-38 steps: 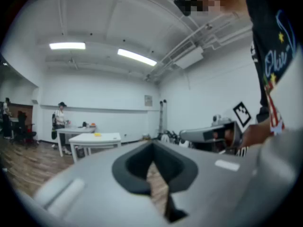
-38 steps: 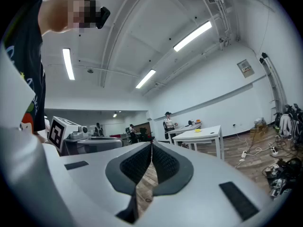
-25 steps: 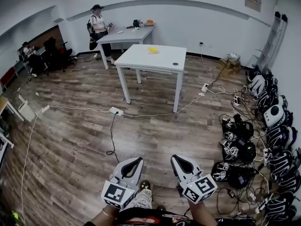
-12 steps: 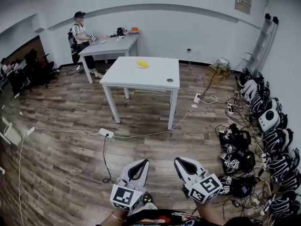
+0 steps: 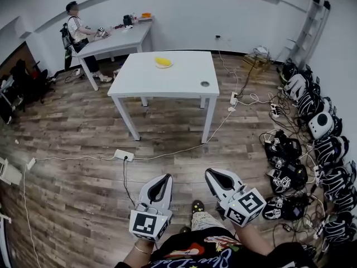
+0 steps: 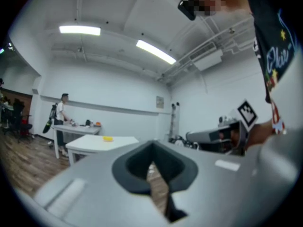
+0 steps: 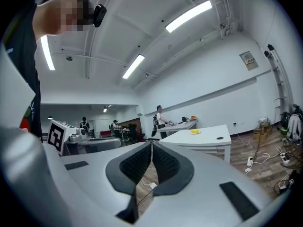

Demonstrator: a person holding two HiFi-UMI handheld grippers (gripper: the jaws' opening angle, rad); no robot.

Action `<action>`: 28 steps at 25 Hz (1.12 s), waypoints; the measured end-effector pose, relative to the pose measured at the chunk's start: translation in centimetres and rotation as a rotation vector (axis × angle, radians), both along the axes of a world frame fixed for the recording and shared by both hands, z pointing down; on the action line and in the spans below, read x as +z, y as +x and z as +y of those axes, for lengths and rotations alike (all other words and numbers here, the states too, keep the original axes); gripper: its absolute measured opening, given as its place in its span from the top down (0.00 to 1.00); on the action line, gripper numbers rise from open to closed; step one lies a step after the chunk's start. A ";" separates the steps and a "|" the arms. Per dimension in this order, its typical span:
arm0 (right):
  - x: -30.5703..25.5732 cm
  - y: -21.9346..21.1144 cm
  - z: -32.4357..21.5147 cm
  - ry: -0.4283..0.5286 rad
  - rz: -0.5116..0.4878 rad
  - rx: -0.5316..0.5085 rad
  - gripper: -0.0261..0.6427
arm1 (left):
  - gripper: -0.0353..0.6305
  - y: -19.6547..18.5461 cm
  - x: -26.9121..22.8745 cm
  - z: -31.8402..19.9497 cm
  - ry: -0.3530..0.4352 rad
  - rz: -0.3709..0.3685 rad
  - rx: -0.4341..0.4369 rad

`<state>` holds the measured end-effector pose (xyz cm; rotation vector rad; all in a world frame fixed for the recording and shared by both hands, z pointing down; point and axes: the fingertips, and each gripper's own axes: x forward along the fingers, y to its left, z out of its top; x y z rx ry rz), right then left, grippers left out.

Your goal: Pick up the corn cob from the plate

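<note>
A yellow corn cob (image 5: 163, 61) lies on a small plate (image 5: 157, 65) near the far side of a white table (image 5: 167, 82), well ahead of me across the wood floor. Both grippers are held level in front of my body, far short of the table. My left gripper (image 5: 165, 178) is shut with nothing in it, and so is my right gripper (image 5: 209, 173). In the left gripper view the corn cob (image 6: 108, 138) is a small yellow spot above the closed left gripper (image 6: 152, 148). From the right gripper (image 7: 151, 144), the corn cob (image 7: 194, 132) lies on the table (image 7: 208, 138).
A second table (image 5: 120, 38) stands behind, with a person (image 5: 75, 24) seated at it. A power strip (image 5: 124, 154) and cables cross the floor before the white table. Headsets and gear (image 5: 312, 144) line the right wall. A round hole (image 5: 205, 84) marks the table's near right.
The white table has come closer and sits lower in the head view as I walk toward it. Both grippers stay shut and side by side.
</note>
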<state>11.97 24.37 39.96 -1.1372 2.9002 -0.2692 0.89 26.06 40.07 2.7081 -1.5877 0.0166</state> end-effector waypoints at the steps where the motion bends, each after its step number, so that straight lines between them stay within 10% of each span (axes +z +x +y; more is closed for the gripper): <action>1: -0.1 -0.5 -1.4 0.006 0.001 -0.003 0.94 | 0.95 -0.5 0.1 -1.2 0.000 0.003 -0.002; 28: 0.6 -12.3 -44.7 0.009 -0.038 -0.065 0.94 | 0.95 -10.8 -1.3 -44.2 0.007 -0.046 -0.010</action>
